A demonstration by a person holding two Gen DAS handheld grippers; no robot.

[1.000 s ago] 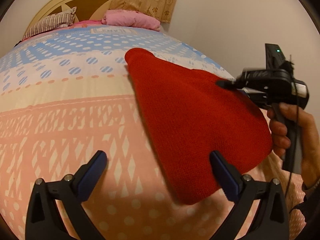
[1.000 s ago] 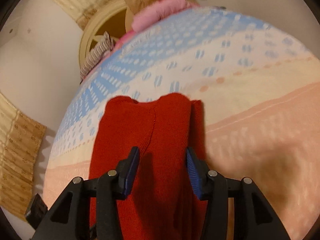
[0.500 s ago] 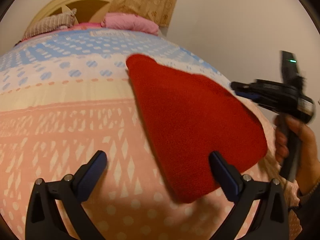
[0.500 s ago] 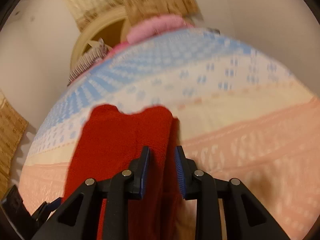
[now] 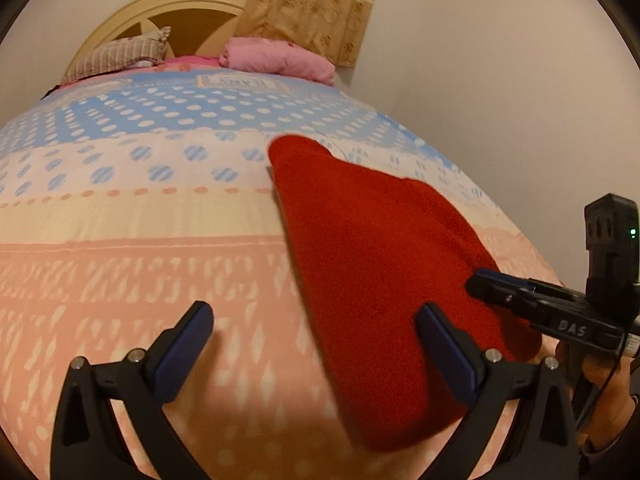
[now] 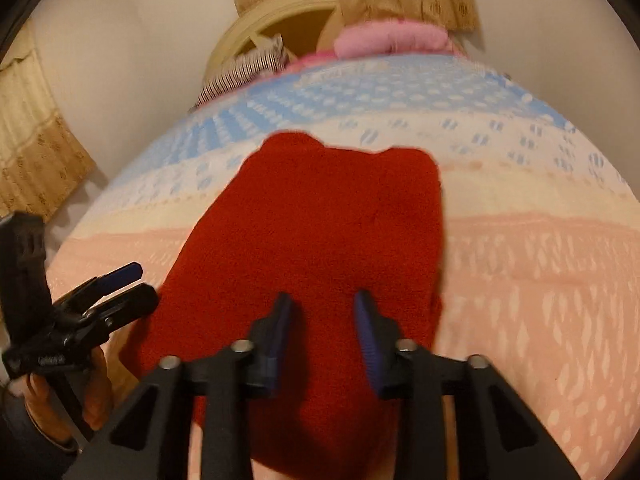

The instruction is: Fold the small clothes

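Note:
A red knit garment (image 5: 380, 272) lies folded flat on the patterned bedspread (image 5: 140, 260), its narrow end pointing toward the headboard. My left gripper (image 5: 312, 316) is open wide, low over the garment's left edge, with one finger above the cloth and the other above the bedspread. From the right wrist, the garment (image 6: 320, 220) fills the middle. My right gripper (image 6: 322, 320) hovers over its near end, its jaws opening, and the cloth lies flat below them with no pad pressing on it. The right gripper (image 5: 480, 284) also shows at the garment's right edge, and the left gripper (image 6: 132, 280) at the other view's left.
A pink pillow (image 5: 276, 58) and a striped pillow (image 5: 120, 54) lie against the cream headboard (image 5: 180, 12), with a tan curtain (image 5: 312, 4) behind. A wall runs along the bed's right side. A person's hand (image 5: 600, 372) holds the right gripper's handle.
My right gripper has rolled and drawn back toward the garment's near right edge. The fold that stood between its jaws now lies flat. The left gripper has barely shifted.

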